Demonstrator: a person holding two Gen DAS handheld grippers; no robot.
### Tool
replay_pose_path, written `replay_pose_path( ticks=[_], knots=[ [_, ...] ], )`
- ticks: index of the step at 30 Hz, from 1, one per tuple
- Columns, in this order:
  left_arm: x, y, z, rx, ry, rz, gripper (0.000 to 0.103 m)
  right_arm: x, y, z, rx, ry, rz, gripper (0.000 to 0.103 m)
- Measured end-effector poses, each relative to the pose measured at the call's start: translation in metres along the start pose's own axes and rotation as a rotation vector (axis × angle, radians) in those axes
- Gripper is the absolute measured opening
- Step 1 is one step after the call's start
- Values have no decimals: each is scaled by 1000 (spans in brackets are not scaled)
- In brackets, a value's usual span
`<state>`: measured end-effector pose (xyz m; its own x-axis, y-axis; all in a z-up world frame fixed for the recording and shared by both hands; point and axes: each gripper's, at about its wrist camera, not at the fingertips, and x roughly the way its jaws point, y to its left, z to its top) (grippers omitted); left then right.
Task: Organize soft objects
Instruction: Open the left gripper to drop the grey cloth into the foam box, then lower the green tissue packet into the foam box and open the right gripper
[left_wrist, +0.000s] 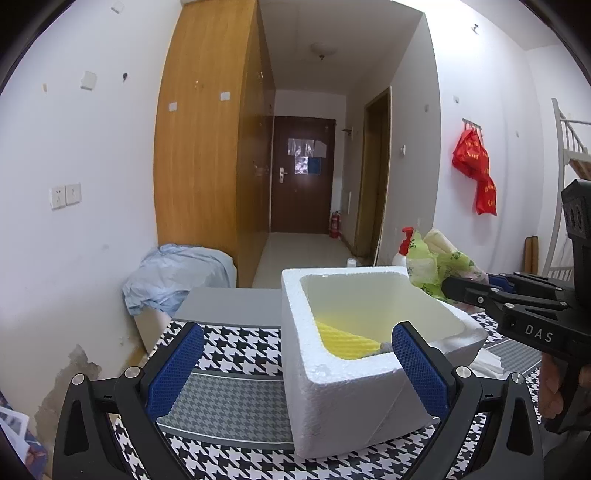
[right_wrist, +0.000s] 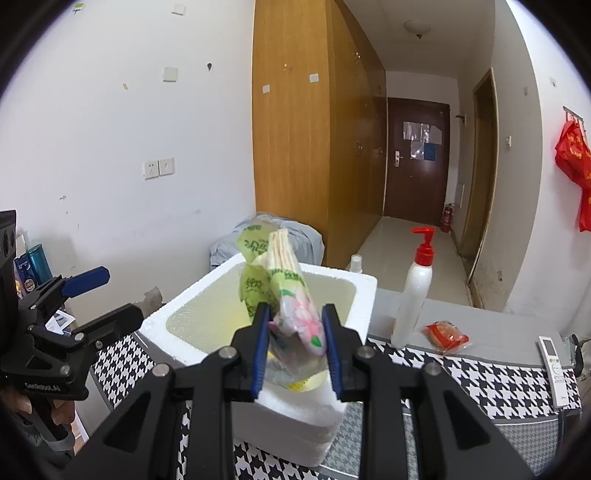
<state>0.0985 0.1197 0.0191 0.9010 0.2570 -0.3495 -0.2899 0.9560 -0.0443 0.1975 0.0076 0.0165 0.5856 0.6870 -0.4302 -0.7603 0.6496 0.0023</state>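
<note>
**Tissue pack held over the foam box, about to go in**

Tissue pack (right_wrist: 291, 291), a soft green-and-pink floral packet, sits pinched between the blue pads of the right gripper (right_wrist: 295, 347), which has closed down to a narrow gap on its lower end; the top of the packet stands up and leans a little to the far left. It hangs over the near right rim of the white foam box (right_wrist: 364, 295), above the opening rather than inside it. The left gripper (left_wrist: 295, 369) holds nothing: its jaws stand wide, one on either side of the box's near left corner, not touching the foam as far as I can tell. Down in the box lies something yellow and ribbed (left_wrist: 347, 341), with a bit of grey beside it.

Further right on the houndstooth cloth (right_wrist: 491, 384) stand a white pump bottle (right_wrist: 413, 295), a small red packet (right_wrist: 445, 336) and a remote control (right_wrist: 553, 365).

The step in hand looks like the placing of the packet. Next, I'd say, the right hand needs to carry it lower and further in, clear of the rim, then let go.
</note>
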Motion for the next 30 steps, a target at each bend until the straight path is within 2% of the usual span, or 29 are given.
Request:
replay_pose_path(
  ticks=[14, 18, 20, 22, 25, 30],
  knots=[
    [6, 13, -8, -17, 23, -18, 102, 23, 6, 7, 9, 50, -6, 32],
    [7, 14, -9, -14, 25, -21, 102, 25, 4, 6, 27, 55, 8, 36],
    [7, 15, -9, -15, 25, -20, 102, 25, 3, 6, 28, 55, 7, 46],
    [7, 16, -9, -19, 24, -19, 102, 25, 4, 6, 35, 54, 10, 69],
    [7, 15, -10, -20, 28, -18, 102, 21, 2, 6, 53, 42, 32, 84],
    [7, 11, -8, -13, 28, -25, 102, 12, 3, 5, 42, 29, 22, 85]
  ],
)
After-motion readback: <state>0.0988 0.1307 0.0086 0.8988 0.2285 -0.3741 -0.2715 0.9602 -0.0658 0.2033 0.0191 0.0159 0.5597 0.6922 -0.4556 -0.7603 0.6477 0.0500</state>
